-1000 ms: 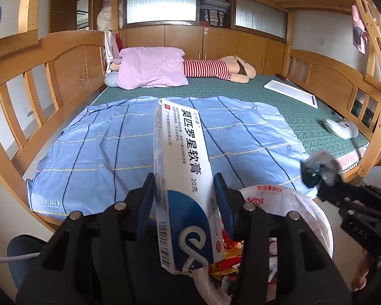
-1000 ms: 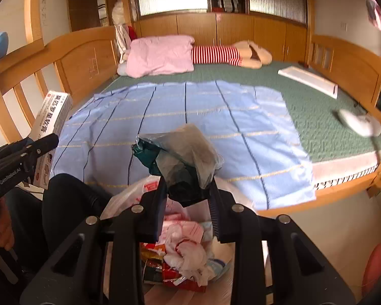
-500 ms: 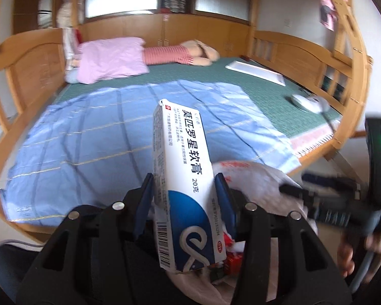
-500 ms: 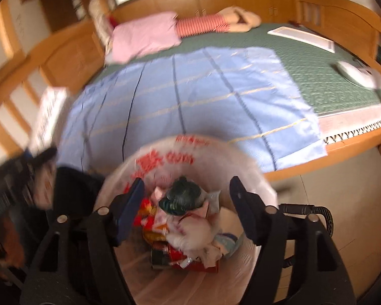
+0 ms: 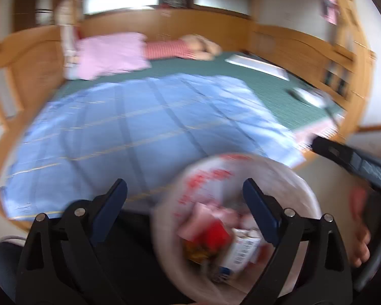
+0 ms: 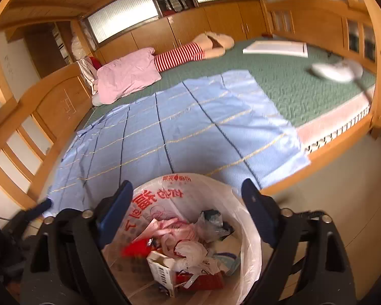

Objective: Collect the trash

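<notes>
Both grippers' fingers (image 6: 116,206) spread empty over the trash bag (image 6: 249,231) holding wrappers and a box (image 6: 162,269).

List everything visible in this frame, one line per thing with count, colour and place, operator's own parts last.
trash bag: one, white with red print, on the floor at the bed's near edge, full of mixed litter
medicine box: one, white, lying in the trash bag
blue sheet: one, light blue with dark and yellow lines, spread on the bed's near half
green mattress cover: one, green, under the sheet
pink pillow: one, pink, far left on the bed
striped plush toy: one, red and white, beside the pillow
flat white board: one, white, far right on the bed
bed frame: one, light wood
left claw: one, black and blue, open, empty, over the bag
right claw: one, black and blue, open, empty, over the bag
</notes>
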Demonstrator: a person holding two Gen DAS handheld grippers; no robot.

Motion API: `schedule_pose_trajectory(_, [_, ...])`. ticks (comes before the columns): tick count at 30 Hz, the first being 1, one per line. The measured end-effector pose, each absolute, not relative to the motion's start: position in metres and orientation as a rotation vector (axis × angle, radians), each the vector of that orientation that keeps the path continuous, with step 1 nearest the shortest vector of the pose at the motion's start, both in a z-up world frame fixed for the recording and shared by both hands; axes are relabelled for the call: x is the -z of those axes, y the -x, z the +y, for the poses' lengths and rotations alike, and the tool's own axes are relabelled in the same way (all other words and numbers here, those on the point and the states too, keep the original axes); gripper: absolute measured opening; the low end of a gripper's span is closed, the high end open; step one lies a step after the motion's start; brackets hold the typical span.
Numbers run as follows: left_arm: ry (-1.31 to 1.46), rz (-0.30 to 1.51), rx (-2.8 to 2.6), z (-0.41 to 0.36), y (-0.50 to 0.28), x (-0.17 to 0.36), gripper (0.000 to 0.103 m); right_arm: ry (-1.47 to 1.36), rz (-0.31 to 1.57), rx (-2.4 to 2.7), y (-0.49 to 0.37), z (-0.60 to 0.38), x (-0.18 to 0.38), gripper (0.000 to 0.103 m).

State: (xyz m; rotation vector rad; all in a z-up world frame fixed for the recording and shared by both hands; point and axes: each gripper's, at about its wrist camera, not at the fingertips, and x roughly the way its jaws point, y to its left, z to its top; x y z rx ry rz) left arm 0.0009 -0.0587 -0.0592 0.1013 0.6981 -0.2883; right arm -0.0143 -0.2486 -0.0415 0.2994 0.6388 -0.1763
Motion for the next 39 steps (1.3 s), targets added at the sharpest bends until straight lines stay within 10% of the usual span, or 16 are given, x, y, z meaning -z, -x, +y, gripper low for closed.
schedule_pose_trajectory(39, [-0.054, 0.547, 0.072, -0.022, 0.003, 0.036, 0.098, -0.006, 0.513, 0.253, 0.019, -0.192, 0.032, 0.1])
